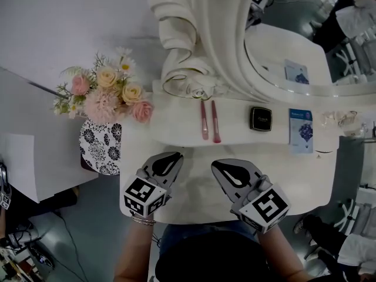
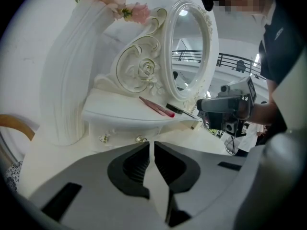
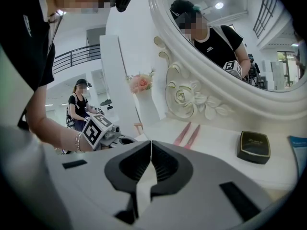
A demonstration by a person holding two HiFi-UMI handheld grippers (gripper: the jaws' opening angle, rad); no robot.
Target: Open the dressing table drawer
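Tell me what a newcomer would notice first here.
The ornate white mirror dominates the back of the dressing table, with a pink and cream bouquet to its left. Over the front edge, the left gripper and right gripper are shut and empty.

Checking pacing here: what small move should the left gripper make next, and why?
Probably open the left gripper and ease it toward the drawer knob: its jaws are together with nothing between them, the knob lies just ahead, and the drawer front looks shut.
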